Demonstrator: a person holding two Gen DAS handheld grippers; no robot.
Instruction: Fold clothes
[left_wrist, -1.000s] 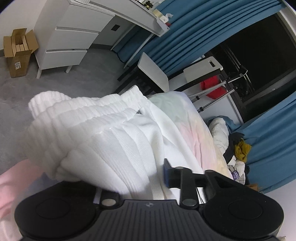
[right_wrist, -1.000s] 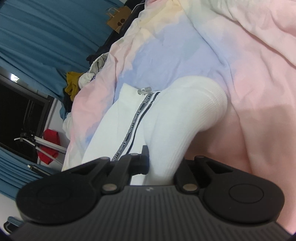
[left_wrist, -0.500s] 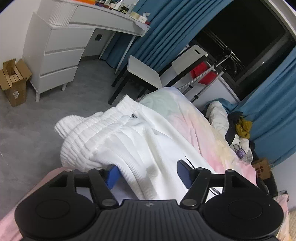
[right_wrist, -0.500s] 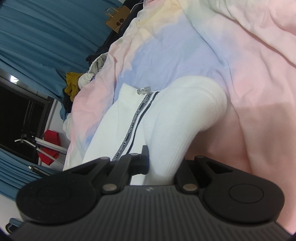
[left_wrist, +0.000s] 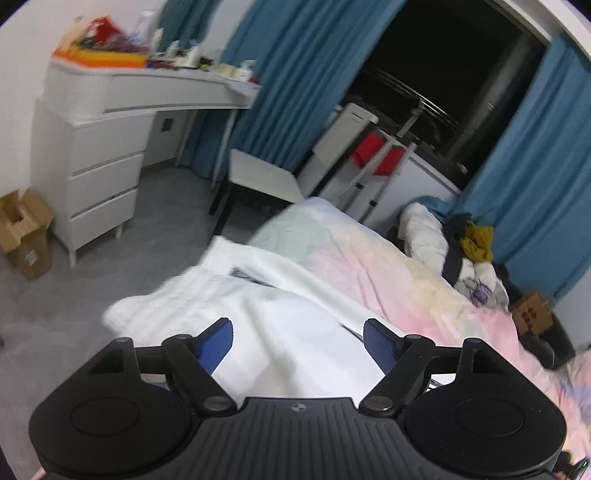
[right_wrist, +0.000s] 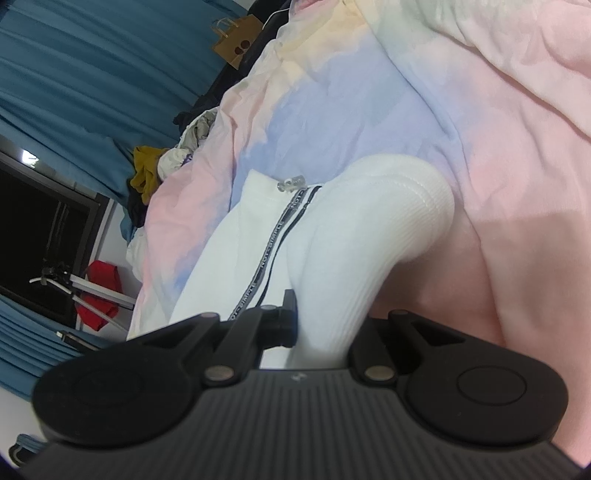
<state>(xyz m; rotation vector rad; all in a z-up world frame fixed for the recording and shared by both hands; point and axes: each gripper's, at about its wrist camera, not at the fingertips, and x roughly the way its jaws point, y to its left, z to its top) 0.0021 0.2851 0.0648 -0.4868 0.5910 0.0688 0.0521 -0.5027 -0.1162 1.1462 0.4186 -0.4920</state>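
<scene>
A white ribbed garment (left_wrist: 258, 314) with a black-and-grey side stripe (right_wrist: 273, 243) lies folded over on a pastel pink, blue and yellow bedcover (left_wrist: 369, 266). My left gripper (left_wrist: 298, 338) hovers above it, its jaws opening wide, the blue pads (left_wrist: 216, 343) clear of the cloth and nothing between them. In the right wrist view my right gripper (right_wrist: 325, 325) is shut on a thick white fold of the garment (right_wrist: 369, 236), which bulges up past the fingers onto the bedcover (right_wrist: 480, 110).
A white drawer unit and desk (left_wrist: 103, 177) stand at the left past grey floor, a cardboard box (left_wrist: 26, 236) beside them. A white chair (left_wrist: 262, 181) and a drying rack with red cloth (left_wrist: 373, 155) sit by blue curtains. Piled clothes (left_wrist: 476, 258) and a paper bag (right_wrist: 236, 40) border the bed.
My left gripper let go of the bunched white cloth, opened wide and rose away; the garment dropped flat on the bed. The right gripper and its fold have not moved.
</scene>
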